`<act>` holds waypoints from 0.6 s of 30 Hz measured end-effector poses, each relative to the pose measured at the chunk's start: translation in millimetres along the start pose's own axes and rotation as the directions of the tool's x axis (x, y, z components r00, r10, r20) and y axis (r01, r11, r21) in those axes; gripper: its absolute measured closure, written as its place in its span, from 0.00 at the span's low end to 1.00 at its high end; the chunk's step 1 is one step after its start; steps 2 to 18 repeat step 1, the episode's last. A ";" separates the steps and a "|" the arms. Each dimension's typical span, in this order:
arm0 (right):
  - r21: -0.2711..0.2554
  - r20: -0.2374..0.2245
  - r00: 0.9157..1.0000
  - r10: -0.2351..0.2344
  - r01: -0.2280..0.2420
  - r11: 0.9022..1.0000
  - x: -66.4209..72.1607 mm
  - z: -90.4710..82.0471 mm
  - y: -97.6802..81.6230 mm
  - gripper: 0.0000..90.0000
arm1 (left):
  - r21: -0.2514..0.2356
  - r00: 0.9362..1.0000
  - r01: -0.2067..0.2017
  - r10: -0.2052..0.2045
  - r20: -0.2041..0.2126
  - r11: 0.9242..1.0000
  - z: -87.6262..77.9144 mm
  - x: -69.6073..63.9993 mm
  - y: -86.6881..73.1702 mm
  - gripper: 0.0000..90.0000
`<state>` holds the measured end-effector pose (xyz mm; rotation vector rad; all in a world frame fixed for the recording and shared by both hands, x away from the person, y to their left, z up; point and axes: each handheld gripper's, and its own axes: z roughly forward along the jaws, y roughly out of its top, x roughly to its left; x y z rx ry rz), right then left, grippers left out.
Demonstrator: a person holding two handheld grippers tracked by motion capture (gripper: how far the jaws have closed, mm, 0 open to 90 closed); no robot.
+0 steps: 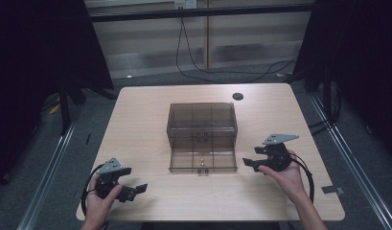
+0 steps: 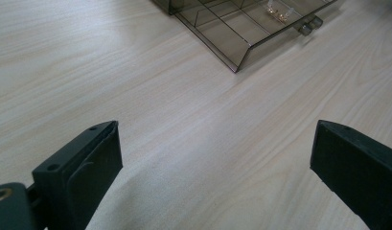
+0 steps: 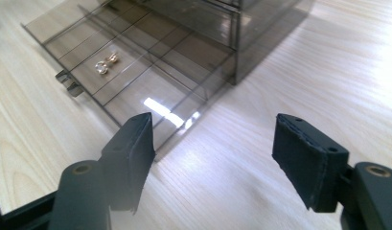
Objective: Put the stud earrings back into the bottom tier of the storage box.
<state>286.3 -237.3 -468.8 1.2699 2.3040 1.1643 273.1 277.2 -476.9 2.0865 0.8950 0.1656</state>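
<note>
Drawer: pulled out toward table's near edge, exposing earring.
Right gripper: jaws apart, empty, beside drawer.
Left gripper: jaws apart, idle.

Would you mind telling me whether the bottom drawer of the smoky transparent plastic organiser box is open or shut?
Open: the bottom drawer is pulled out in front of the smoky transparent plastic organiser box, and a small gold earring lies in one compartment.
</note>
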 end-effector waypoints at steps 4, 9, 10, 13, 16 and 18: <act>-0.002 0.012 1.000 0.008 -0.008 1.000 -1.6 0.0 -2.9 0.31 | -0.003 1.000 0.001 -0.001 0.003 1.000 -0.4 0.3 0.0 0.04; -0.002 0.012 1.000 0.008 -0.008 1.000 -1.6 0.0 -2.9 0.31 | -0.003 1.000 0.001 -0.001 0.003 1.000 -0.4 0.3 0.0 0.04; -0.002 0.012 1.000 0.008 -0.008 1.000 -1.6 0.0 -2.9 0.31 | -0.003 1.000 0.001 -0.001 0.003 1.000 -0.4 0.3 0.0 0.04; -0.002 0.012 1.000 0.008 -0.008 1.000 -1.6 0.0 -2.9 0.31 | -0.003 1.000 0.001 -0.001 0.003 1.000 -0.4 0.3 0.0 0.04; -0.002 0.012 1.000 0.008 -0.008 1.000 -1.6 0.0 -2.9 0.31 | -0.003 1.000 0.001 -0.001 0.003 1.000 -0.4 0.3 0.0 0.04; -0.002 0.012 1.000 0.008 -0.008 1.000 -1.6 0.0 -2.9 0.31 | -0.003 1.000 0.001 -0.001 0.003 1.000 -0.4 0.3 0.0 0.04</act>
